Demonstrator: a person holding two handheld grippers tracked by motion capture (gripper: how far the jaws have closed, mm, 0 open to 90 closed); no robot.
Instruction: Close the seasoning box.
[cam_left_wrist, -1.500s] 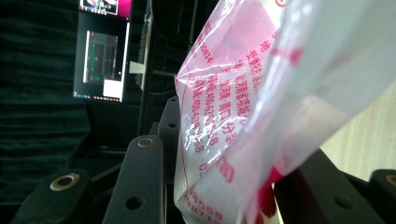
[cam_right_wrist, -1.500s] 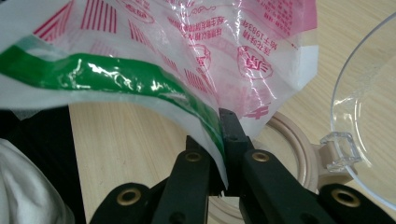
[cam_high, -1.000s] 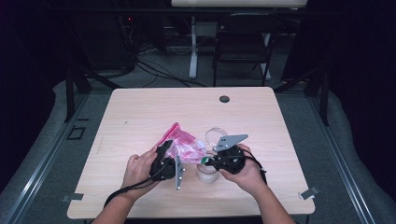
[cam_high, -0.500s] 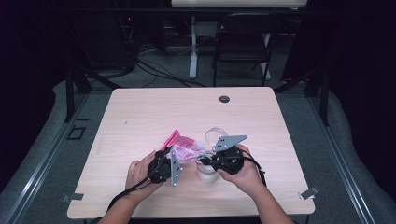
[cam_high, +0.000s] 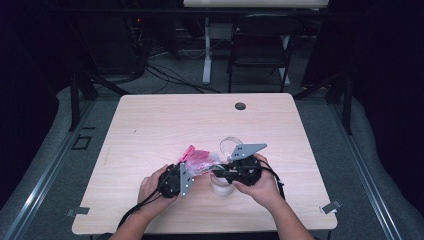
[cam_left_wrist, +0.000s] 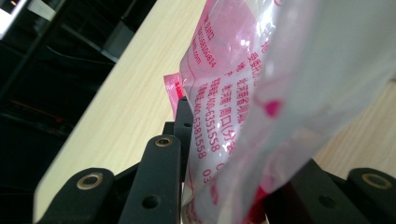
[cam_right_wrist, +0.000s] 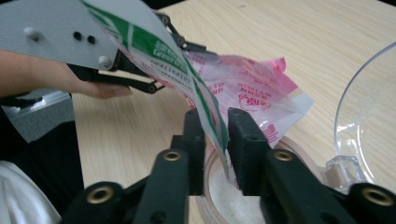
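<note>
Two grippers share one pink printed sachet (cam_high: 200, 161): the left gripper (cam_left_wrist: 224, 186) clamps one end, while the right gripper (cam_right_wrist: 215, 140), jaws just loosened around the torn edge, steadies it above a clear round container (cam_right_wrist: 243, 191), seemingly to pour powder in; its lid (cam_right_wrist: 369, 116) lies beside on the wooden table (cam_high: 165, 120).

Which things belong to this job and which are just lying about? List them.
In the job:
- pink and white bag
- clear jar
- clear lid
- left hand-held gripper
- right hand-held gripper

Lying about:
- round black cap in the table
- folding chair
</note>
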